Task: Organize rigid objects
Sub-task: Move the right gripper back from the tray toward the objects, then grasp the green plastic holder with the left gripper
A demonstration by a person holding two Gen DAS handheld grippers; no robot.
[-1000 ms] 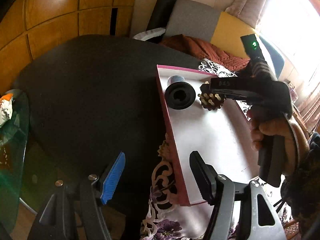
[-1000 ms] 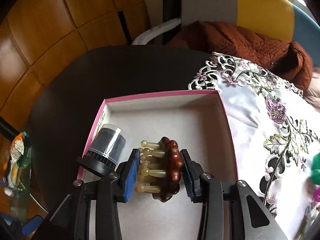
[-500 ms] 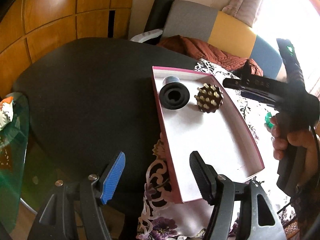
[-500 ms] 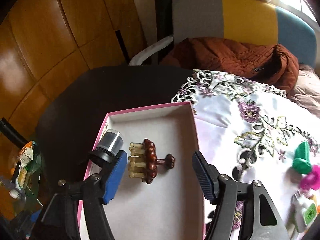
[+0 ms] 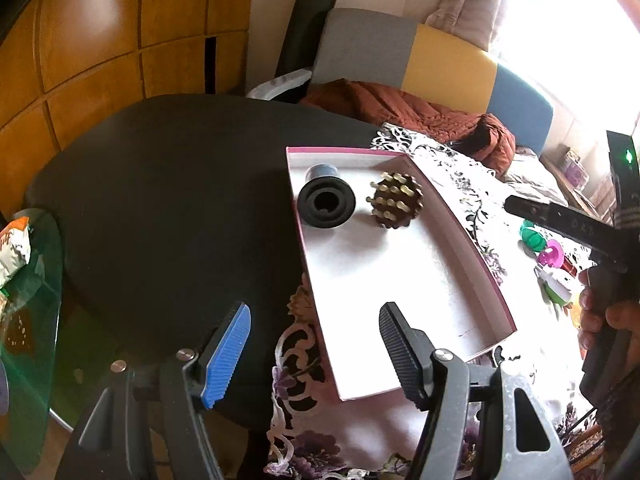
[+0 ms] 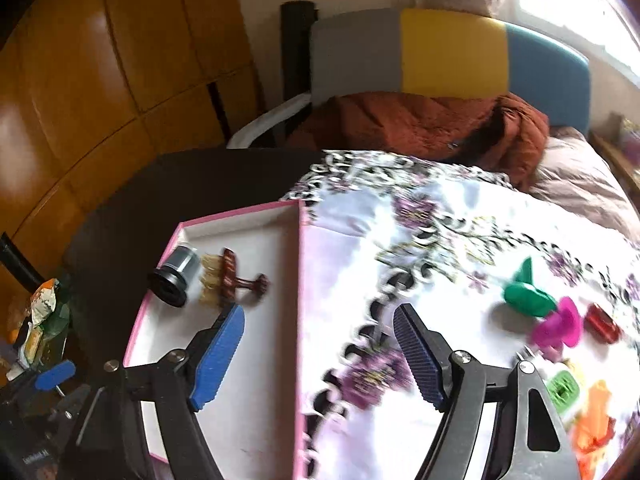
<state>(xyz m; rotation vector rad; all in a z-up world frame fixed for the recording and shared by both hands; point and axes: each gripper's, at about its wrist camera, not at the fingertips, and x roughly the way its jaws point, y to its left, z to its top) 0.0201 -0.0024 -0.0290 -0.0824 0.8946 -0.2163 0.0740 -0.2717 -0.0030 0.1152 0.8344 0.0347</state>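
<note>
Pink-rimmed box (image 5: 460, 236), white inside, sits on the table (image 5: 168, 200), half on bare black top, half on the floral cloth (image 6: 440, 232). Two items are in it, both at its far end: a black cap (image 5: 326, 204) in the far-left corner, lying on its side, mouth toward the left wrist view; a wooden massager (image 5: 395, 200) just beside it to the right, pegs facing the same way. In the right wrist view the massager (image 6: 230, 276) lies on its side, knob handle pointing at the box's right wall, pegs toward the cap (image 6: 176, 274). Whether the two touch, cannot tell. Rest of the box floor is bare.

Left gripper (image 5: 316, 354): jaws wide apart, nothing between them, hovering over the box's near-left corner and the cloth edge.

Right gripper (image 6: 318, 354): jaws opening, nothing between them, hanging above the box's right wall with one finger over the box and one over the cloth. Frame is motion-blurred. In the left wrist view it shows at the right edge, held by a hand (image 5: 608, 320).

Loose items on the cloth, right of the box, well apart from it: a green piece (image 6: 526, 290), a magenta piece (image 6: 558, 326), a red piece (image 6: 602, 324), a green-white piece (image 6: 564, 390), an orange piece (image 6: 596, 420). Too blurred to identify.
</note>
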